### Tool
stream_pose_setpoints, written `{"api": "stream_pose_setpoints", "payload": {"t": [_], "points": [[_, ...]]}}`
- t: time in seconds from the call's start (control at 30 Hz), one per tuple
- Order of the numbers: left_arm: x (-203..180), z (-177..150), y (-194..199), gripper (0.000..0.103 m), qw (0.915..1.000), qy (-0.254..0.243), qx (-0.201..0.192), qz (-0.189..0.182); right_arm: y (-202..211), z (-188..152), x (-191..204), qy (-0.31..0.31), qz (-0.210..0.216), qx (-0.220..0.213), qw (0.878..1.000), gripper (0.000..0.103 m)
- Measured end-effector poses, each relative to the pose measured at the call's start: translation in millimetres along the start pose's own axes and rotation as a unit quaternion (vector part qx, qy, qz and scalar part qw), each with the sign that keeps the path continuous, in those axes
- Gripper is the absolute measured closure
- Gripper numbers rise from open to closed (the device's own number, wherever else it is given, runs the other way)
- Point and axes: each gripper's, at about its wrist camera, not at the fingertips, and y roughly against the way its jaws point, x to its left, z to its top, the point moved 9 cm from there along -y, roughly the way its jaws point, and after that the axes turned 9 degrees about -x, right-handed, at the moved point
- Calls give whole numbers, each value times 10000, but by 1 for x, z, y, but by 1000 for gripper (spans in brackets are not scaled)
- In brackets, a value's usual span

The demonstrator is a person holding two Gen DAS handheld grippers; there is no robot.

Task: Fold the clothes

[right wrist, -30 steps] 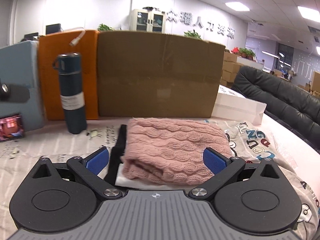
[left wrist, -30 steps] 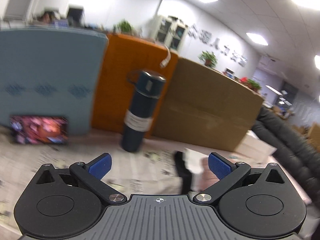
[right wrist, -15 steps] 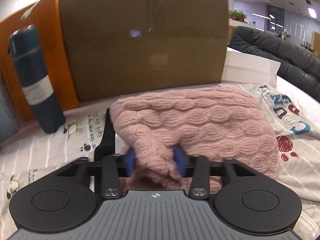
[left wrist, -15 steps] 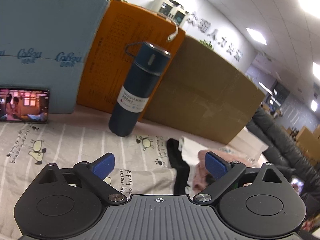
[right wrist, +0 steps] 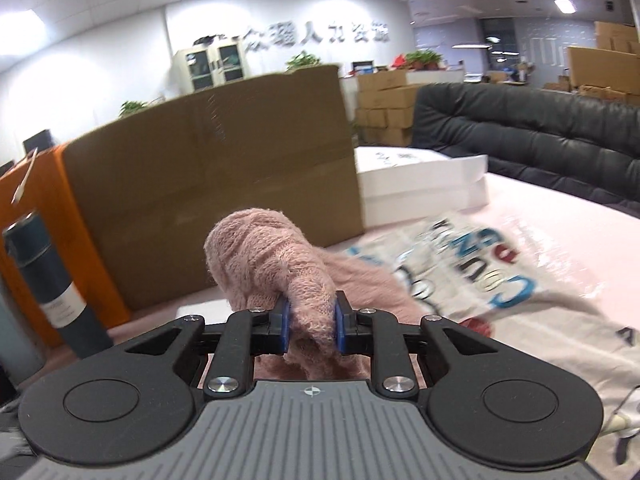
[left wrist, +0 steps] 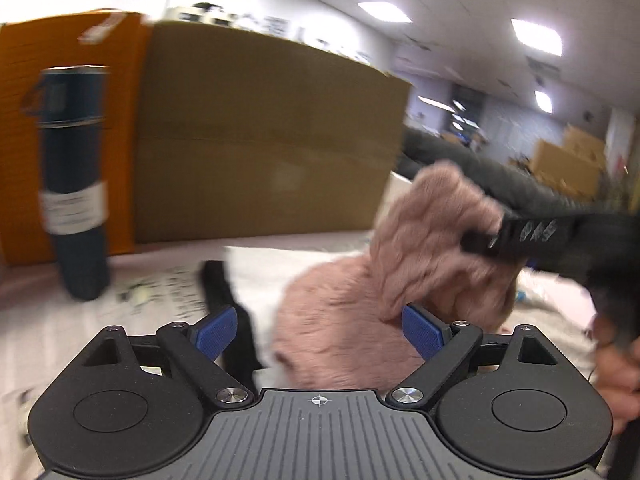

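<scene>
A: Where is the pink sweater [right wrist: 272, 264] relative to the right gripper [right wrist: 310, 326]?

B: A bunched fold sits pinched between the blue pads [right wrist: 283, 330], jaws narrow on it. The fold rises above the fingers; the rest trails down to the surface [right wrist: 560, 216]. Left wrist view: sweater [left wrist: 360, 320] partly lifted, right gripper [left wrist: 480, 242] clamped on its upper part.

A: Left gripper [left wrist: 320, 330]?

B: Jaws spread wide, holding nothing. The sweater's lower mass lies just ahead, between the pads; contact with the right-hand pad [left wrist: 422, 330] cannot be told, frame blurred.

A: Materials?

B: Sweater: fuzzy chunky knit. Under it a white printed garment [right wrist: 500, 276], flat, coloured lettering. Behind: cardboard box [right wrist: 208, 200], matte brown; dark blue cylindrical flask [right wrist: 52, 284], white label band, upright, well to the left
</scene>
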Motion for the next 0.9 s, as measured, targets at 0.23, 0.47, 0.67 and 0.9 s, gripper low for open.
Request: {"api": "stream_pose_setpoints", "payload": {"t": [0.23, 0.47, 0.67, 0.9], "points": [[-8, -32, -44, 29, 9971, -176, 731, 134, 11, 1, -36, -31, -396, -26, 9992, 84], [-23, -34, -46, 84, 9968, -468, 653, 30, 9, 3, -42, 117, -459, -19, 9989, 84], [-33, -2, -16, 85, 9997, -134, 92, -189, 39, 44, -13, 106, -51, -578, 9983, 86], [-16, 43, 58, 85, 9962, 183, -810, -274, 94, 80, 40, -26, 663, -1032, 9924, 87]]}}
